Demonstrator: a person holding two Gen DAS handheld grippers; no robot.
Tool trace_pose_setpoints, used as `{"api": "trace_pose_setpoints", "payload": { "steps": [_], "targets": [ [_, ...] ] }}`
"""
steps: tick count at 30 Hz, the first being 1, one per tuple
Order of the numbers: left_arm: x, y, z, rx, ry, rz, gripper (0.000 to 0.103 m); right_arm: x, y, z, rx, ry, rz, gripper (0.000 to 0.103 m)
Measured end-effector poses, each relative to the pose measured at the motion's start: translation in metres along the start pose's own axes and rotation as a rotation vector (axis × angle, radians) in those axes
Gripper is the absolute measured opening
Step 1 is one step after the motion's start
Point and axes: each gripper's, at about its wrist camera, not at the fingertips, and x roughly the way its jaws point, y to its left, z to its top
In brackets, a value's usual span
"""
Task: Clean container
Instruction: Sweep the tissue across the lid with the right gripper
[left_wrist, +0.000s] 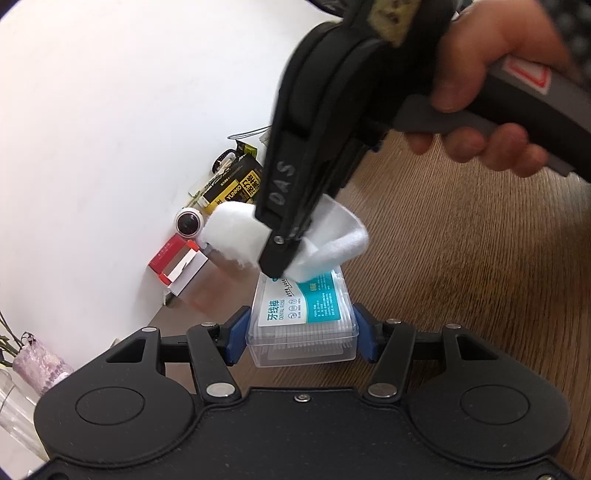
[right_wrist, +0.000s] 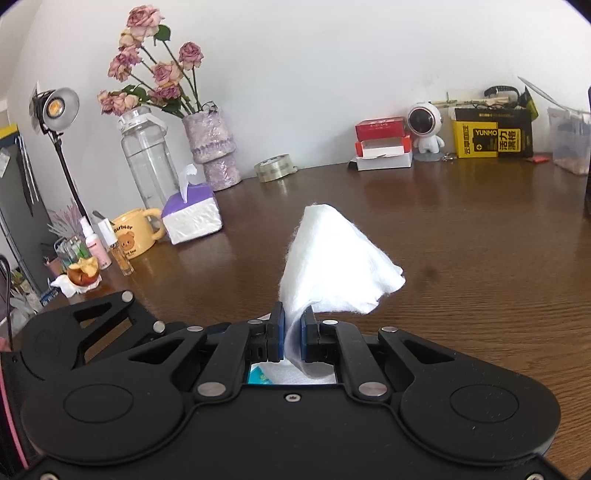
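Observation:
A clear plastic dental floss container (left_wrist: 303, 325) with a white and teal label is held between the blue pads of my left gripper (left_wrist: 301, 332), above the wooden table. My right gripper (left_wrist: 284, 254) comes down from above, shut on a white cloth (left_wrist: 332, 240), and presses the cloth against the far end of the container's lid. In the right wrist view the cloth (right_wrist: 332, 266) sticks up from my shut right gripper (right_wrist: 293, 325); a bit of the container's teal label (right_wrist: 260, 376) shows below the fingers.
Brown wooden table (right_wrist: 461, 258) against a white wall. Along the wall: red and white boxes (right_wrist: 382, 146), a small astronaut figure (right_wrist: 424, 125), a yellow-black box (right_wrist: 493, 134), a tape roll (right_wrist: 273, 168). At left: tissue box (right_wrist: 192, 214), glass jar, vase, yellow mug (right_wrist: 135, 232), bottles.

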Motion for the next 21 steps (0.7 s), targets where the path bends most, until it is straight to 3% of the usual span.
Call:
{"api": "trace_pose_setpoints", "payload": {
  "steps": [21],
  "targets": [
    [0.003, 0.005, -0.002, 0.01, -0.017, -0.015, 0.057, -0.005, 0.004, -0.011, -0.036, -0.01, -0.057, 0.008]
  ]
}}
